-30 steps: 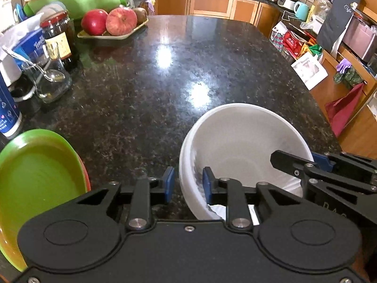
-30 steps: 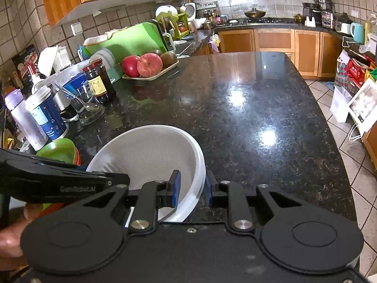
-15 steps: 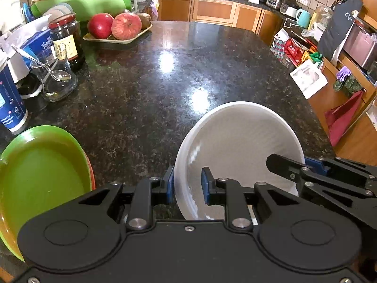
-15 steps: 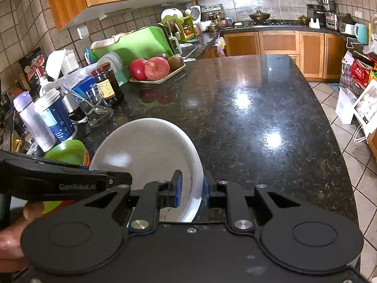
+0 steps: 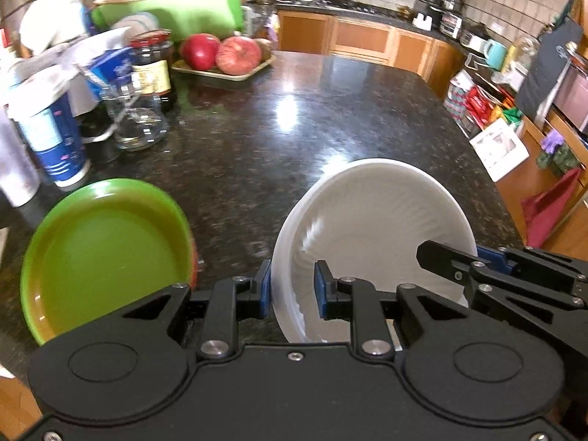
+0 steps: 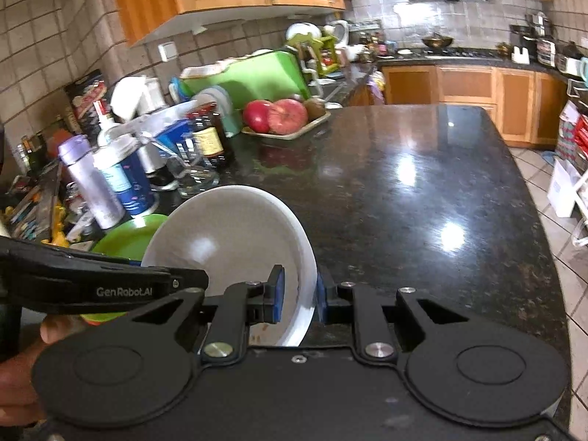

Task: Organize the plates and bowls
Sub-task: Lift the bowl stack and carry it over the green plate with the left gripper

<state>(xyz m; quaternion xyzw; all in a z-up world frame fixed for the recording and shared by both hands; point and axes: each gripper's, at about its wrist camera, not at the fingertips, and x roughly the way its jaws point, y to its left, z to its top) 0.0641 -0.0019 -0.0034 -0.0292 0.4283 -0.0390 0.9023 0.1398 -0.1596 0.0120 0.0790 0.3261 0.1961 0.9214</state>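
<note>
You have the white bowl [image 5: 371,228] held from both sides. Your left gripper [image 5: 292,294] is clamped on the bowl's rim at the bottom middle of the left view. Your right gripper [image 6: 297,299] has just squeezed tighter, and now its blue pads pinch the rim on the other side, at the bottom middle of the right view.

A second ago the bowl lay nearly flat on the dark counter [image 5: 330,117]. Now it is tipped up on its edge, so you look into it more from the side. It also looks lifted a little, but you cannot see whether its low edge has left the counter.

The green plate [image 5: 103,246] sits at the lower left of the left view, just beside the bowl. In the right view it peeks out behind the bowl.

That means the bowl looks ready to be carried. My guess is it goes next to, or onto, the green plate. Keep both grips tight, because a tipped bowl can slip.
</note>
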